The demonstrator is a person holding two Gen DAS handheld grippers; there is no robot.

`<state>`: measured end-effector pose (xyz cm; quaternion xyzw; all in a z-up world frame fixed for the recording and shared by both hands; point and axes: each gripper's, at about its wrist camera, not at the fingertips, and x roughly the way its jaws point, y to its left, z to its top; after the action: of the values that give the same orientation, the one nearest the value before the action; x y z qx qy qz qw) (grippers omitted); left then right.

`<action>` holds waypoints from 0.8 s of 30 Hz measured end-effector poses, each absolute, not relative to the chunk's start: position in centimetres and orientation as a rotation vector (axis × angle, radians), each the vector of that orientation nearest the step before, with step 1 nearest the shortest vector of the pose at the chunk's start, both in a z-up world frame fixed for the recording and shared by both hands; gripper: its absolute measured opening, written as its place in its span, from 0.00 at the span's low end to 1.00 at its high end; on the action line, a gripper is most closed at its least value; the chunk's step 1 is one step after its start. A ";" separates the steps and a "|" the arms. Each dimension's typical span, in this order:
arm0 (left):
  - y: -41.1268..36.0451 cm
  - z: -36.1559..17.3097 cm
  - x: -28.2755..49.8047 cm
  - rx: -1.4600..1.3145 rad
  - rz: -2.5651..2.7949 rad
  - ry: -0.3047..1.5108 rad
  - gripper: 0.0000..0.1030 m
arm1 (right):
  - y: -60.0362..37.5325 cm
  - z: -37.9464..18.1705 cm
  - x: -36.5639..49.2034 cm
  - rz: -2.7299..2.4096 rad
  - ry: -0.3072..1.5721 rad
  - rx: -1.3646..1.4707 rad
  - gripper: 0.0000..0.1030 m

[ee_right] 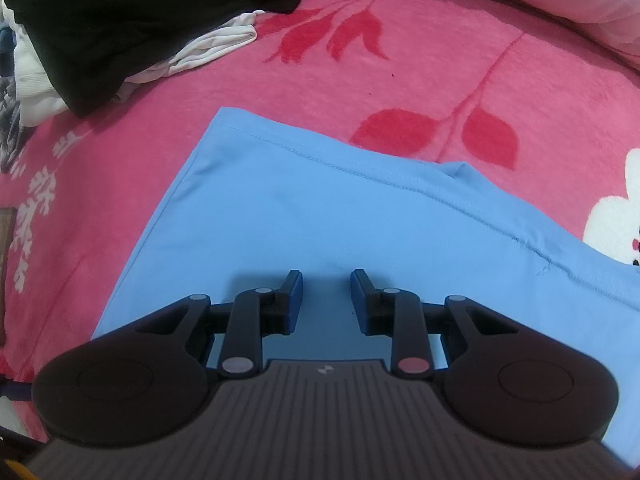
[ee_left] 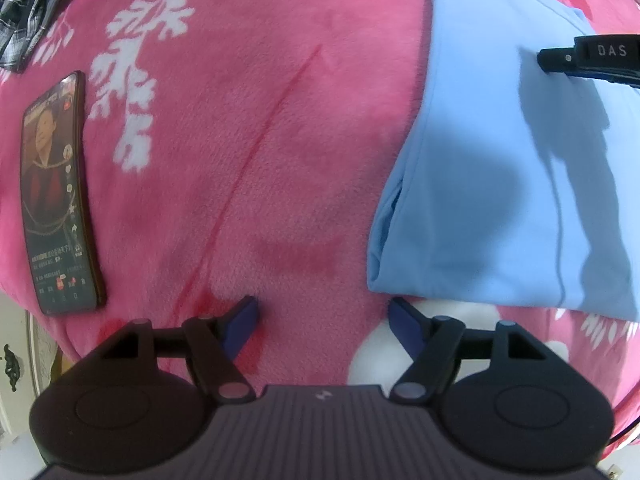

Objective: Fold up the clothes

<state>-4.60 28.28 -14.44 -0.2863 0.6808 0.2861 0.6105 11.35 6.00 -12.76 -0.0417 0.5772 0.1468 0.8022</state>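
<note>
A light blue garment [ee_right: 320, 216] lies folded flat on the pink blanket. My right gripper [ee_right: 326, 292] points down close over it, jaws a little apart with nothing pinched between the pads. In the left wrist view the same blue garment [ee_left: 500, 184] lies at the right, its folded edge facing the middle. One black finger [ee_left: 560, 58] of the right gripper reaches in over it from the right edge. My left gripper [ee_left: 324, 312] hangs open and wide over bare blanket, just left of the garment's near corner, holding nothing.
A pink fleece blanket [ee_left: 248, 128] with white and red flowers covers the bed. A lit phone [ee_left: 56, 200] lies at the left. A plaid garment [ee_left: 28, 4] sits at the far left corner. A pile with a black garment [ee_right: 132, 20] and a white one [ee_right: 208, 48] lies beyond the blue garment.
</note>
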 end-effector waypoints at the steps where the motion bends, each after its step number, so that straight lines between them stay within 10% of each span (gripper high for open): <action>1: 28.3 -14.5 -4.6 -0.661 0.661 1.572 0.72 | 6.0 -12.8 11.3 0.314 1.237 -0.089 0.25; 24: 27.4 -14.9 -6.8 -0.669 0.665 1.571 0.74 | 5.9 -13.1 11.1 0.314 1.240 -0.081 0.25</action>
<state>-6.84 27.40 -14.85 -0.2894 0.6802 0.2879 0.6088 11.13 5.86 -13.07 -0.0376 0.5783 0.1466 0.8017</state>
